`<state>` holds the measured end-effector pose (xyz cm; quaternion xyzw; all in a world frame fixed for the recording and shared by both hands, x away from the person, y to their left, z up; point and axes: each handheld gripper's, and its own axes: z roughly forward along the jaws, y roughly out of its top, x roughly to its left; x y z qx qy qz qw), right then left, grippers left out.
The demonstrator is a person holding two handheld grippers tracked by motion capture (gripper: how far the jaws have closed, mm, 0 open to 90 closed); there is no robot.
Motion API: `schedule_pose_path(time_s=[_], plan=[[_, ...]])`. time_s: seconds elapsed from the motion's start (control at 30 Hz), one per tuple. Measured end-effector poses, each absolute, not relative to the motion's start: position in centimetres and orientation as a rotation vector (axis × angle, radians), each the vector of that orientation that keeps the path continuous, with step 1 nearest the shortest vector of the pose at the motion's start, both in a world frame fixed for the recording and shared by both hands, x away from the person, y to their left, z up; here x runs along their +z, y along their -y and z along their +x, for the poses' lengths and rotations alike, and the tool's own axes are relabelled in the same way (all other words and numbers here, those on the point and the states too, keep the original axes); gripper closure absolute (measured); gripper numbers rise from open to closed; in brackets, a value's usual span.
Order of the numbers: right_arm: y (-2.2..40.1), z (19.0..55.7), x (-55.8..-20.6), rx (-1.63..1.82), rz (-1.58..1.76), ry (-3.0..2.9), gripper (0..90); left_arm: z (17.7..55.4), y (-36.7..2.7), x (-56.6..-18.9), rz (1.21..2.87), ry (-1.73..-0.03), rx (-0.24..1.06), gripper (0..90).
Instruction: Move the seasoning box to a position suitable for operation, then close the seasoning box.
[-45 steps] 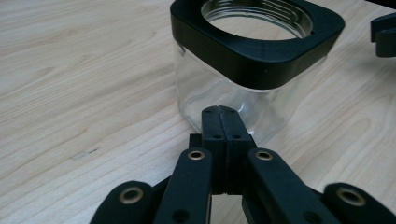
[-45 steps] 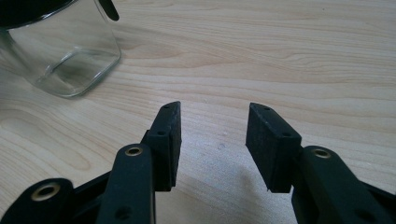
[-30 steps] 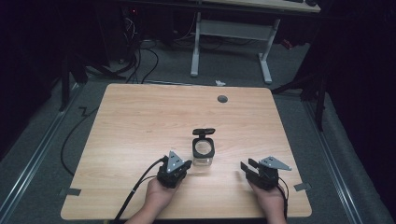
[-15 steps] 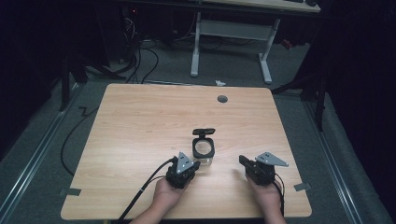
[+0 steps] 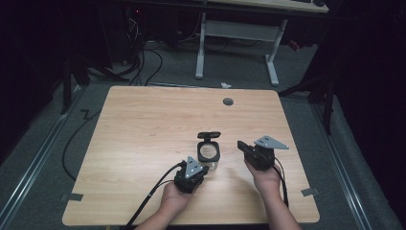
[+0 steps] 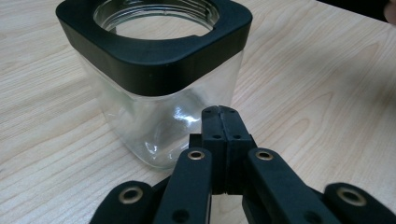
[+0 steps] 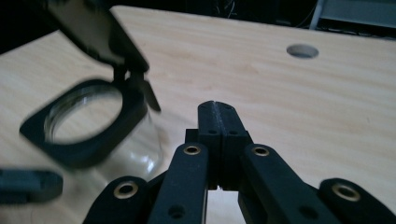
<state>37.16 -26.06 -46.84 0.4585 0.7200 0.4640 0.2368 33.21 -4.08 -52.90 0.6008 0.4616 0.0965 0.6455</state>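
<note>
A: How much room is there on the tabletop [image 5: 143, 124]?

B: Plenty. The whole far half and the left side are bare wood, apart from a small round hole [image 5: 228, 101] near the far edge. Both hands come in over the near edge.

A: And the jar?

B: A square glass jar [image 5: 209, 155] with a black collar stands right of centre, in the near half, its black lid [image 5: 209, 135] flipped open on the far side.

A: Where does it sit relative to the fingers?

B: Between the two. The left gripper [image 5: 203, 170] is just near and left of it, its tip close to the glass wall; in the left gripper view the jar [image 6: 159, 79] rises right beyond the fingers [image 6: 211, 135], which are pressed together on nothing.

A: The right gripper [image 5: 244, 147]?

B: Just right of the jar, apart from it. In the right gripper view its fingers [image 7: 210, 126] are together too, with the jar [image 7: 88, 126] off to the left.
</note>
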Motion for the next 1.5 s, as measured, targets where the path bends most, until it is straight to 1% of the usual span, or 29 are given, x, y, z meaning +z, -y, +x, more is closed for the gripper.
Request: schedule_pose_path(time_s=[0.23, 0.4, 0.63, 0.83, 1.0, 1.27, 1.3, 1.4, 1.47, 1.5], plan=[[24.5, 40.8, -44.6, 1.311, 1.237, -1.947, 90.0, 33.3, 4.2, -53.0, 1.381, -1.051, 0.224, 90.0], [22.9, 42.4, -43.3, 1.345, 1.195, -1.957, 90.0, 33.4, 4.2, -53.1, 1.387, -1.049, 0.224, 90.0], [20.8, 42.9, -42.9, 1.356, 1.124, -2.013, 90.0, 33.4, 4.1, -53.1, 1.384, -1.055, 0.22, 90.0], [20.0, 43.1, -42.2, 1.383, 1.061, -2.041, 90.0, 33.4, 4.1, -53.1, 1.381, -1.058, 0.216, 90.0], [19.4, 41.3, -42.7, 1.348, 0.988, -2.096, 90.0, 33.4, 4.1, -53.2, 1.382, -1.053, 0.219, 90.0], [19.6, 36.8, -46.6, 1.299, 0.994, -2.128, 90.0, 33.1, 3.5, -52.8, 1.375, -1.046, 0.212, 90.0], [20.1, 36.1, -46.7, 1.321, 1.002, -2.096, 88.1, 32.9, 3.2, -52.7, 1.38, -1.036, 0.216, 90.0], [22.5, 34.0, -47.6, 1.316, 1.068, -2.03, 83.4, 32.3, 0.9, -52.8, 1.406, -1.015, 0.255, 84.3], [24.5, 32.8, -48.8, 1.286, 1.162, -1.988, 74.9, 32.5, -1.1, -53.1, 1.422, -1.038, 0.303, 79.2], [25.3, 32.2, -49.4, 1.251, 1.207, -1.97, 70.9, 32.8, -2.3, -53.2, 1.429, -1.057, 0.326, 73.5]])
